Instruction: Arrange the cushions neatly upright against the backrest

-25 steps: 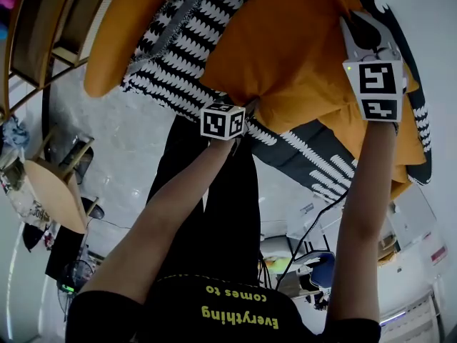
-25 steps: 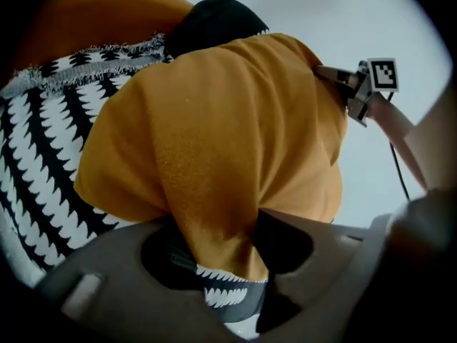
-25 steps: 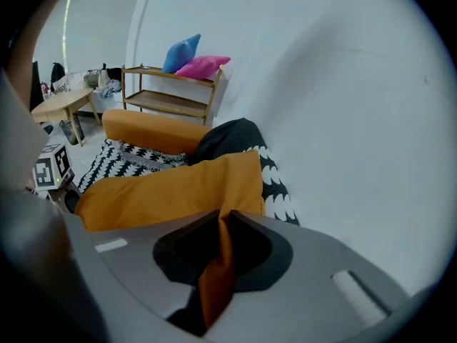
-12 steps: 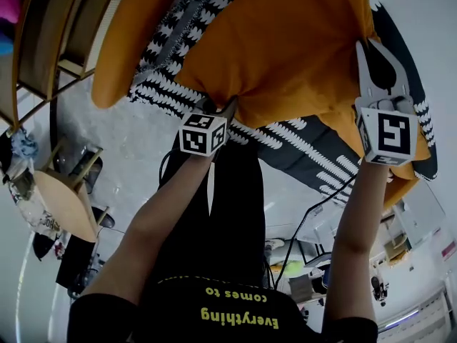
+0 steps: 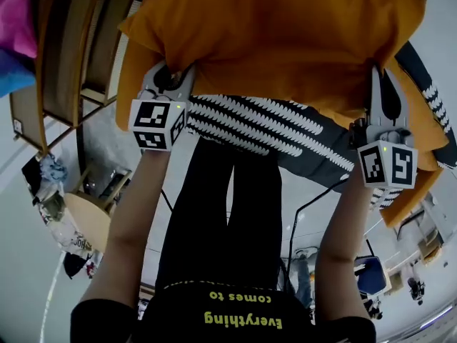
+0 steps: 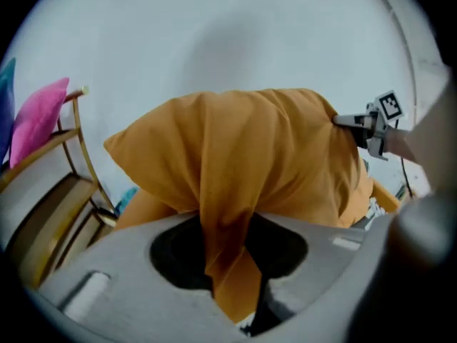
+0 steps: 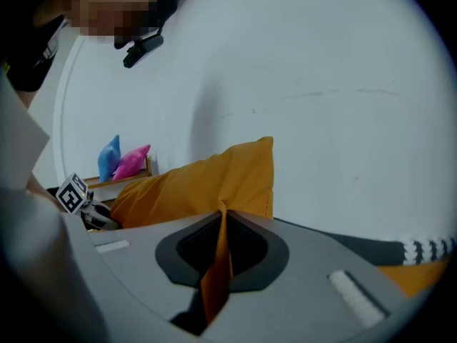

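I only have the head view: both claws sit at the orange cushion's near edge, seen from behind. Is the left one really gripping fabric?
Observer: Yes. The left gripper view shows the left claw pinching a thick fold of the orange cushion between its jaws.
Operator: And the right?
Observer: The right claw is shut on a thin edge of that cushion, which runs down between its jaws.
Operator: What lies beyond the cushion?
Observer: A plain white surface, probably a wall, fills both gripper views.
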{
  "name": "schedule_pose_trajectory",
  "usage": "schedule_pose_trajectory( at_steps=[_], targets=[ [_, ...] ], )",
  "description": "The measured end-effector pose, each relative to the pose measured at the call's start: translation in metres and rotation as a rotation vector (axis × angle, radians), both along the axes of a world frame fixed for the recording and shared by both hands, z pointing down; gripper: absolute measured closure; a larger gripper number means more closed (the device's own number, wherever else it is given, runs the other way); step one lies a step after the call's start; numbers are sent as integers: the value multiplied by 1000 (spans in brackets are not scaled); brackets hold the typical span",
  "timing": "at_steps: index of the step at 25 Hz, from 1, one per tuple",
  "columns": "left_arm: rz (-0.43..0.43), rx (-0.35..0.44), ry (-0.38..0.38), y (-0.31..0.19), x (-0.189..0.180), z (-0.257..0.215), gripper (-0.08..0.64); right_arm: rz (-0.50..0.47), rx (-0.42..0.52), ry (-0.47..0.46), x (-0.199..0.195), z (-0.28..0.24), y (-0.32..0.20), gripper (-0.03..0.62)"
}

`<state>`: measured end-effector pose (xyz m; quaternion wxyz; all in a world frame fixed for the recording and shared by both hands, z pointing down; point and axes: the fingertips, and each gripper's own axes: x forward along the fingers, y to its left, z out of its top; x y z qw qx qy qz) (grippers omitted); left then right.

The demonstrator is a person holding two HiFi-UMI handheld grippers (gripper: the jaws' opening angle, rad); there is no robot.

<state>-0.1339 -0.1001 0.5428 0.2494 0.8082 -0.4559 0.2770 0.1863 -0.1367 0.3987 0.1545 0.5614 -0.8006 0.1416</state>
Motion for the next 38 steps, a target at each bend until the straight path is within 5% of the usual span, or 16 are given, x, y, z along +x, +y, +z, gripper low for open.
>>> schedule_pose_trajectory(
  at_steps=[3, 11, 19, 22, 26, 30, 35, 38],
  targets=[
    [45, 129, -69, -38, -10, -24, 430, 75, -21, -76, 7, 19, 15, 569],
    [163, 260, -166, -80, -2, -35, 431, 258, -54, -193, 19, 64, 38, 569],
    [206, 343, -118, -102, 26, -41, 428, 358, 72, -158, 44, 49, 32, 568],
    [215, 284, -137, -110, 29, -9, 383, 373, -7, -114, 54, 86, 33, 562],
    [232, 52, -137, -99, 26, 86, 289, 391, -247, -23, 61, 171, 55, 523],
    [257, 101, -157, -110, 27, 88, 256, 385, -248, -13, 65, 184, 54, 492],
    [244, 73, -160, -114, 27, 88, 235, 403, -296, -39, 66, 193, 51, 467],
    [168, 72, -83, -115, 22, 74, 233, 429, -324, -89, 66, 194, 45, 462]
  ],
)
